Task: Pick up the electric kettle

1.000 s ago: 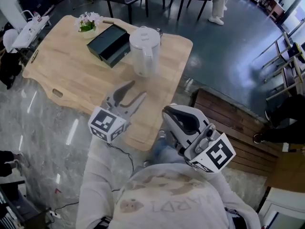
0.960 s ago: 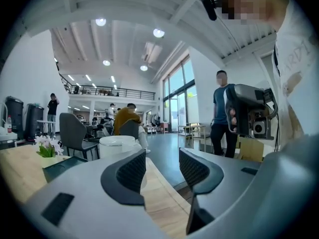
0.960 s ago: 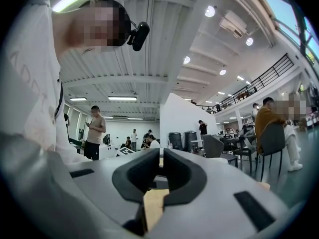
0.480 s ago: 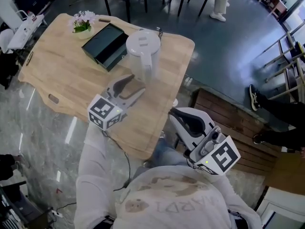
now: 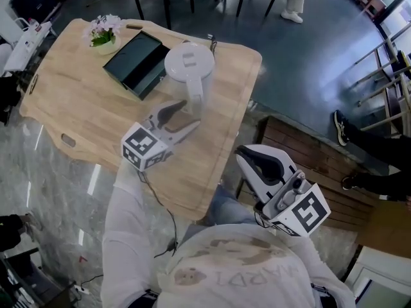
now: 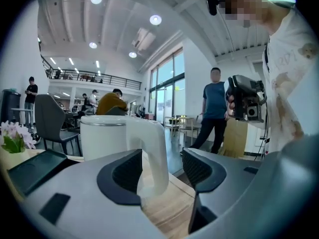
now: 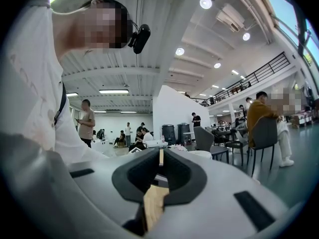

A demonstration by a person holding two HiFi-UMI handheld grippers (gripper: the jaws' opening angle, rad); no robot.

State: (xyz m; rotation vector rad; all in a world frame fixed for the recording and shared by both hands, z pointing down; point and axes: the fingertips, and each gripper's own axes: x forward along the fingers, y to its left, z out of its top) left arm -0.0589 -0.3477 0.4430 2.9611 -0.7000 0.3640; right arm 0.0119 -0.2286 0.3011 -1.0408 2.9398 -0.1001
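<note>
1. Left gripper [image 6: 162, 169]: jaws wide and have just been opening. The handle [image 6: 152, 153] of the electric kettle [image 6: 104, 136] stands in the gap, closer to the left-hand pad. No pad presses on it, so there is no grip yet.
2. Why so wide: probably to clear the thick handle loop on both sides before closing.
3. The gripper points nearly level and slightly down, in line with the upright handle. The handle faces the person, so a straight-in approach fits.
4. Head view: left gripper [image 5: 182, 117] tips sit at the handle [image 5: 194, 100]. The kettle body [image 5: 188, 66] is just beyond the jaws, upright on the wooden surface [image 5: 77, 101] with the lid on.
5. Beyond and left of the jaws are a dark box [image 5: 137, 63] just beside the kettle and potted flowers [image 5: 103, 34] farther off. Neither blocks the approach.
6. Right gripper [image 7: 159, 158]: jaws together, nothing between them. It is held well back off the surface edge [image 5: 247, 156], likely parked as a spare.
7. Next call: ease in, close on the handle, then lift.
</note>
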